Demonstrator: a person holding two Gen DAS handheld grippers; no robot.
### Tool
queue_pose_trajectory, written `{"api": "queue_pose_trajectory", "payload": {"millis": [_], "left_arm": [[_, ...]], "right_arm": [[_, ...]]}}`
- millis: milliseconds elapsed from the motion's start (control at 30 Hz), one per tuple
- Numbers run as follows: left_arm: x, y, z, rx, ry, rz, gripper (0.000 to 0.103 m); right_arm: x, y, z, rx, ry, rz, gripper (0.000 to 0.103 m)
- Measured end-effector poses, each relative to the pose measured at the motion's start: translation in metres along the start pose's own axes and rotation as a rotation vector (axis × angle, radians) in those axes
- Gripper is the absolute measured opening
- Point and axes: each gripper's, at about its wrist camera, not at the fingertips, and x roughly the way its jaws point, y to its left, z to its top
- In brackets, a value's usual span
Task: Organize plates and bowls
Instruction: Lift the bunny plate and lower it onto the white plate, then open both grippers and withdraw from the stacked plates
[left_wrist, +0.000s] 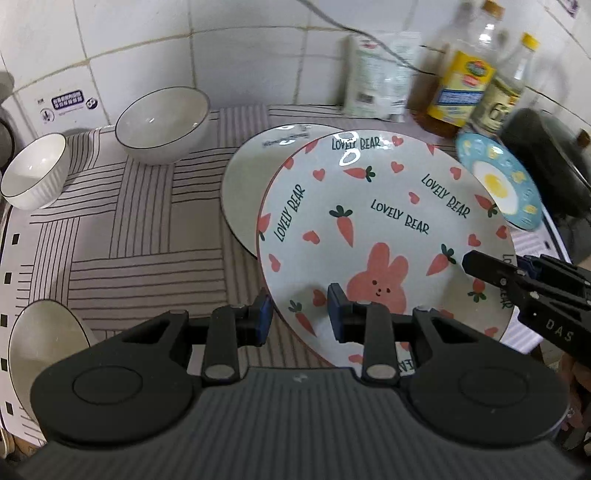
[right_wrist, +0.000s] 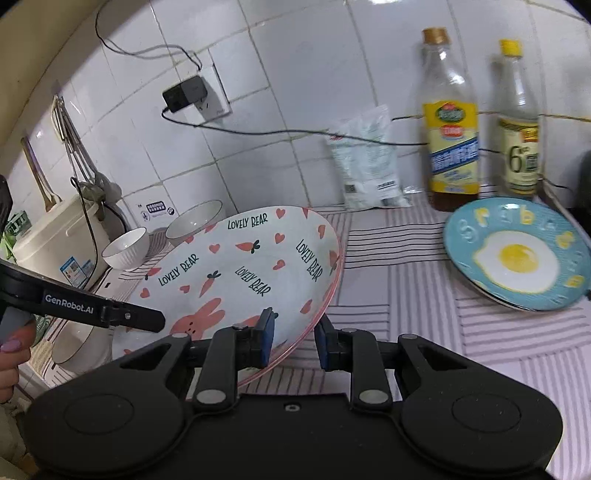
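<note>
A white "Lovely Bear" plate (left_wrist: 384, 236) with pink rabbit and carrots is tilted up off the counter; it also shows in the right wrist view (right_wrist: 251, 269). My left gripper (left_wrist: 300, 317) straddles its near left rim, jaws not closed on it. My right gripper (right_wrist: 293, 338) straddles its right rim, a gap still showing. Under it lies a plain white plate (left_wrist: 251, 173). A blue egg plate (right_wrist: 517, 254) lies to the right. A large bowl (left_wrist: 162, 125), a small ribbed bowl (left_wrist: 35, 173) and a third bowl (left_wrist: 44, 343) stand to the left.
Two bottles (right_wrist: 450, 122) (right_wrist: 517, 122) and a white packet (right_wrist: 365, 158) stand against the tiled wall. A dark pot (left_wrist: 546, 162) is at the far right. A white rice cooker (right_wrist: 55, 247) stands at the left. A cable hangs from a wall socket (right_wrist: 195, 96).
</note>
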Motion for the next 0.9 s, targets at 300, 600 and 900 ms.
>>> {"api": "queue_pose_trajectory", "payload": {"millis": [300, 600, 900], "left_arm": [[0.036, 0.024, 0.022, -0.051, 0.033, 0.045, 0.03], [0.056, 0.032, 0.033, -0.093, 0.09, 0.053, 0.031], [0.063, 0.039, 0.045, -0.18, 0.199, 0.032, 0.032]], "right_arm": [[0.063, 0.001, 0.017, 0.002, 0.071, 0.011, 0.029], [0.091, 0.005, 0.026, -0.024, 0.112, -0.027, 0.029], [0.098, 0.018, 0.037, -0.093, 0.171, -0.113, 0.03]]}}
